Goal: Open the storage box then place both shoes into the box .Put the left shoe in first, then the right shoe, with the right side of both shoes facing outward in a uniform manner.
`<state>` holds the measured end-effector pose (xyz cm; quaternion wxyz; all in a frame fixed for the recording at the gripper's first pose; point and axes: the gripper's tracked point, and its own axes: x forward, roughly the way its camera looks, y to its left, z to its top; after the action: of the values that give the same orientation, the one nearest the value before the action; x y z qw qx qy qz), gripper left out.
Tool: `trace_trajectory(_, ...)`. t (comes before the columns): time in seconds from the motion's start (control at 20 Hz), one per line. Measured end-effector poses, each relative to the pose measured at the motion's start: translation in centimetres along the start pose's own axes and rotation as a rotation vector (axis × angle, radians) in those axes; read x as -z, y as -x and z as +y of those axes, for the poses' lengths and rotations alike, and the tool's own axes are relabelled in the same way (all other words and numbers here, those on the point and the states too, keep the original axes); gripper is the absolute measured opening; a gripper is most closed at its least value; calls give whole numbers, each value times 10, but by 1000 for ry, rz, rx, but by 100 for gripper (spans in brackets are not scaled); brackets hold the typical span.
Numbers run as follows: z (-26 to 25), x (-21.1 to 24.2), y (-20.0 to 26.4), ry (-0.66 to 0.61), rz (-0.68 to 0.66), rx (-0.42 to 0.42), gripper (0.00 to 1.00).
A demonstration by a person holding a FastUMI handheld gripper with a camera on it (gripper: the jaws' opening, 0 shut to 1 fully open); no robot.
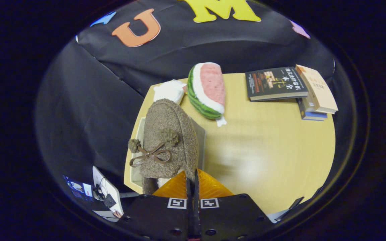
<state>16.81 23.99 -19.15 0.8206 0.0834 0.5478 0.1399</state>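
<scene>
A brown fuzzy shoe [168, 134] with a bow and two pompoms hangs from my gripper [192, 176], toe pointing away from me. The two fingers are pressed together on the shoe's rim at its near right side. Under the shoe lies the open storage box [201, 142] at the left edge of the wooden table [273, 150]; its pale walls show on both sides of the shoe. The shoe hides most of the box's inside, so I cannot tell whether anything lies in it.
A plush watermelon slice [206, 90] lies just beyond the box, with a white soft thing [169, 90] to its left. A dark book [275, 83] and a stack of books [317, 92] sit at the far right. Small devices [94, 190] lie below the table's left edge.
</scene>
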Motion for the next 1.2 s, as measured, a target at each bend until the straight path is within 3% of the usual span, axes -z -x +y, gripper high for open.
trace_trajectory(0.3,47,17,-60,-16,51,91,1)
trace_trajectory(0.65,24,37,-117,-74,93,309,1)
trace_trajectory(0.9,12,36,-140,-106,76,407,1)
trace_trajectory(1.2,2,26,-155,-26,38,566,2)
